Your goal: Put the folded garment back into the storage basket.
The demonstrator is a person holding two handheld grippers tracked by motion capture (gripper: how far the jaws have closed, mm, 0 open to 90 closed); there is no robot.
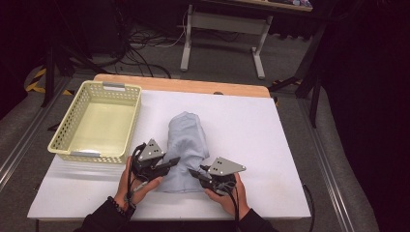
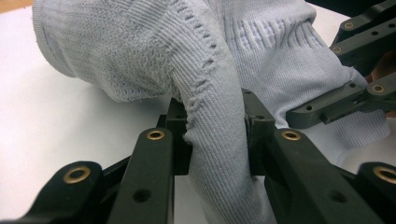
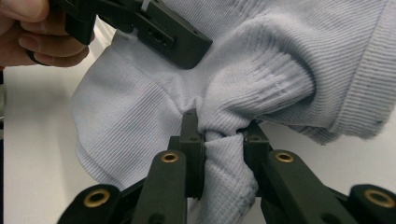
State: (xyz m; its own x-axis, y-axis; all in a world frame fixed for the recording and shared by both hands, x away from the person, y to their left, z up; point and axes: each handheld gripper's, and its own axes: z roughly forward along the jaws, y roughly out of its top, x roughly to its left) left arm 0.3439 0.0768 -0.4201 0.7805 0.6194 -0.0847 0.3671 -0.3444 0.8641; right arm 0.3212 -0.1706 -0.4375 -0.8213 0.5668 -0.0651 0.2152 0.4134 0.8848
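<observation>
A pale blue knitted garment [image 1: 186, 145] lies bunched on the white table top [image 1: 251, 135], near its front. My left gripper [image 1: 175, 160] grips its near left side; in the left gripper view a thick fold of the knit [image 2: 215, 135] is pinched between the two black jaws. My right gripper [image 1: 193, 172] grips the near right side, and the right gripper view has a bunched fold [image 3: 224, 140] squeezed between its jaws. The other gripper [image 3: 159, 28] and the hand [image 3: 32, 37] holding it appear at the top left of that view.
A pale yellow perforated basket [image 1: 96, 121] stands empty on the left part of the table. A wooden edge [image 1: 193, 86] runs along the far side. Beyond it are floor cables and a white table frame [image 1: 222, 34]. Bare white surface lies to the right of the garment.
</observation>
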